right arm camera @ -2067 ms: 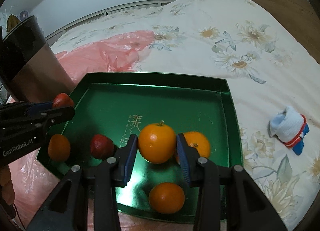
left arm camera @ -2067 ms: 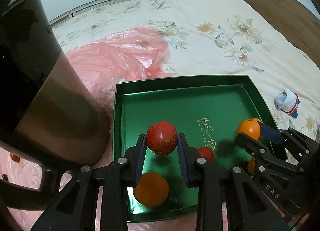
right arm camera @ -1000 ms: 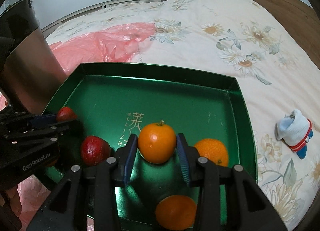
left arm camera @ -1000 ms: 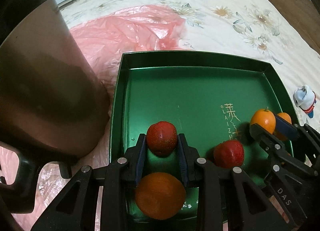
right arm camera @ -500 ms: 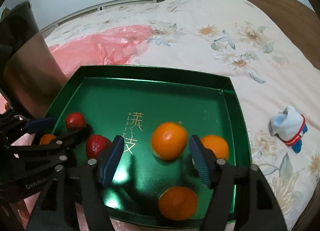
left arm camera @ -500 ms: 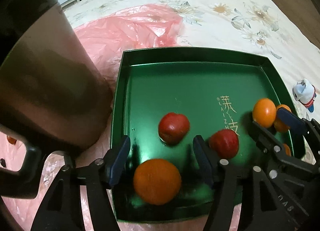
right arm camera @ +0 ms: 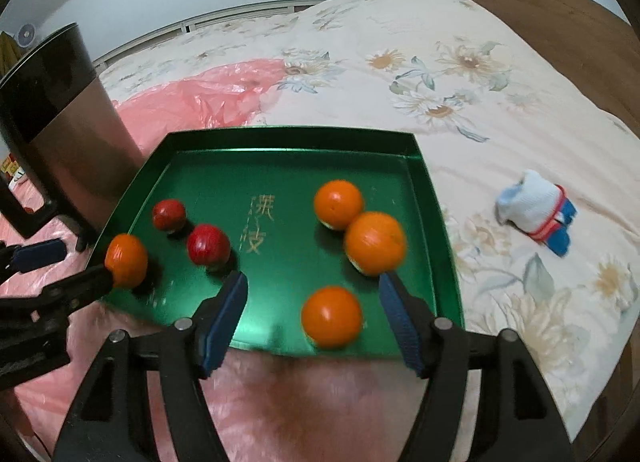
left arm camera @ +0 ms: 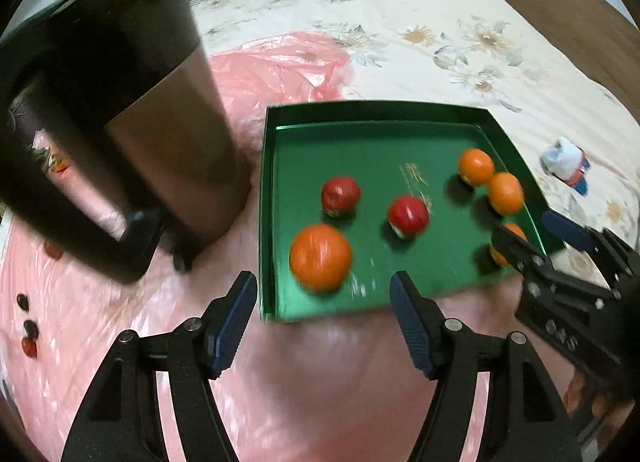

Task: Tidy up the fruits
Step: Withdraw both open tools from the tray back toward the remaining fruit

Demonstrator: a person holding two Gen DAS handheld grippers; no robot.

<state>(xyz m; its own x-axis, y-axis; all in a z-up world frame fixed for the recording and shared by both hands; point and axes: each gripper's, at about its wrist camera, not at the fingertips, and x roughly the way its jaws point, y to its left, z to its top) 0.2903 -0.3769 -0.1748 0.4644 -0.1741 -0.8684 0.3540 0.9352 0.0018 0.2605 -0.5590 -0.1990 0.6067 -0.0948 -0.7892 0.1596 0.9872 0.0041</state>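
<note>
A green tray (left arm camera: 360, 107) (right arm camera: 288, 133) lies on the bed. It holds two red apples (left arm camera: 340, 195) (left arm camera: 407, 215), a big orange (left arm camera: 320, 256) at its near left, and three oranges at its right (right arm camera: 338, 203) (right arm camera: 375, 242) (right arm camera: 331, 316). My left gripper (left arm camera: 324, 290) hangs over the tray's near edge, its jaws opening with nothing between them. My right gripper (right arm camera: 312, 290) stands wide open above the near right part of the tray, holding nothing. The picture is blurred by motion.
A tall dark bin (left arm camera: 120, 121) (right arm camera: 60, 121) stands close to the tray's left side on a pink plastic sheet (left arm camera: 280, 65). Small dark fruits (left arm camera: 28, 338) lie on the sheet at far left. A white and blue toy (right arm camera: 536, 209) sits right of the tray.
Both grippers let go: the left released a red apple, the right an orange, both now resting in the tray. Both have pulled back and up from the tray.
</note>
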